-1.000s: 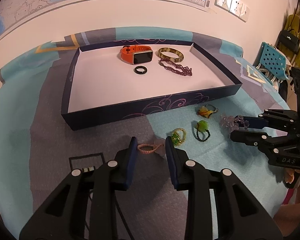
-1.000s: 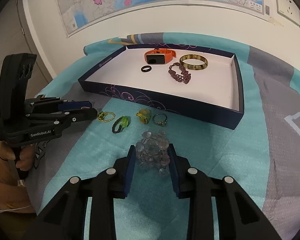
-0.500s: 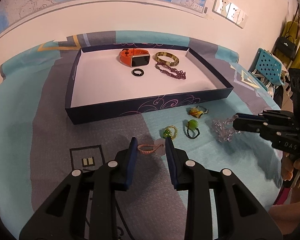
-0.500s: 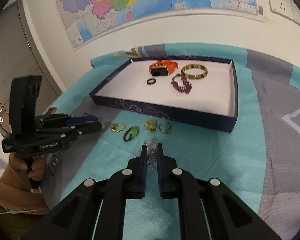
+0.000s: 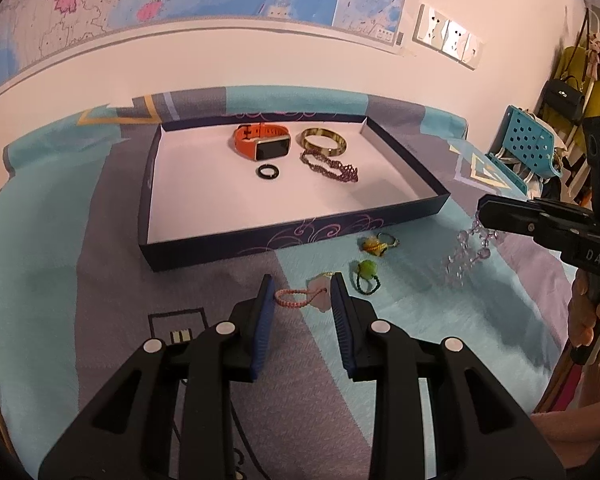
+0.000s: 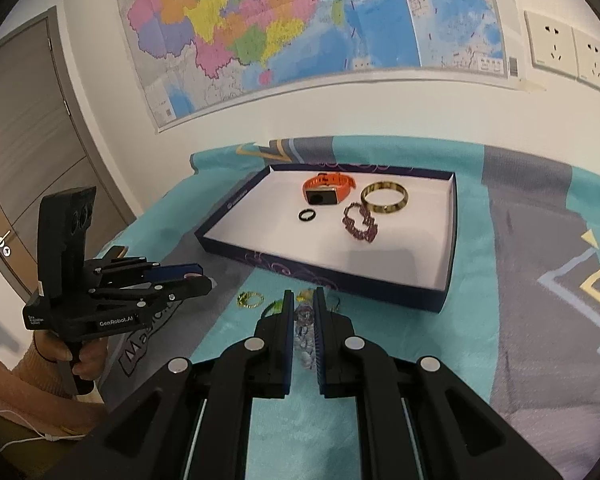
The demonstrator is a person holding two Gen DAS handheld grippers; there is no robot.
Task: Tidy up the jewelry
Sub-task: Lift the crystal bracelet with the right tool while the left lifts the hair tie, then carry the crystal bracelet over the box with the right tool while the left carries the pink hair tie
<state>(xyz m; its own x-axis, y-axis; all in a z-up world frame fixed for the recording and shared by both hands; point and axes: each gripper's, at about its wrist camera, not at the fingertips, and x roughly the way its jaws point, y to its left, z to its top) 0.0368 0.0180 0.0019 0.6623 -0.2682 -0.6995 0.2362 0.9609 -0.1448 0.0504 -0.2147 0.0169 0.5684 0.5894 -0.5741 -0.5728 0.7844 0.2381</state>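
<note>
My left gripper (image 5: pixel 302 286) is shut on a pink braided cord (image 5: pixel 294 294) with a pale pink pendant, stretched between its blue pads just above the cloth. My right gripper (image 6: pixel 301 298) is shut on a clear bead bracelet (image 5: pixel 464 256), which dangles from its tips above the cloth. The dark blue tray (image 5: pixel 300 236) holds an orange watch (image 5: pixel 262 146), a gold bangle (image 5: pixel 324 142), a purple chain bracelet (image 5: pixel 332 168) and a black ring (image 5: pixel 268 172). A yellow ring (image 5: pixel 378 244), a green bead ring (image 5: pixel 366 272) and a gold ring (image 6: pixel 250 300) lie in front of the tray.
A teal and grey patterned cloth (image 5: pixel 80 240) covers the table. A wall with a map stands right behind the tray. A blue perforated chair (image 5: pixel 528 152) and hanging bags are past the table's right end. A grey door (image 6: pixel 28 140) is at the left.
My right gripper's jaws closed on the clear bead bracelet and lifted it off the cloth. My left gripper kept the pink cord and rose slightly.
</note>
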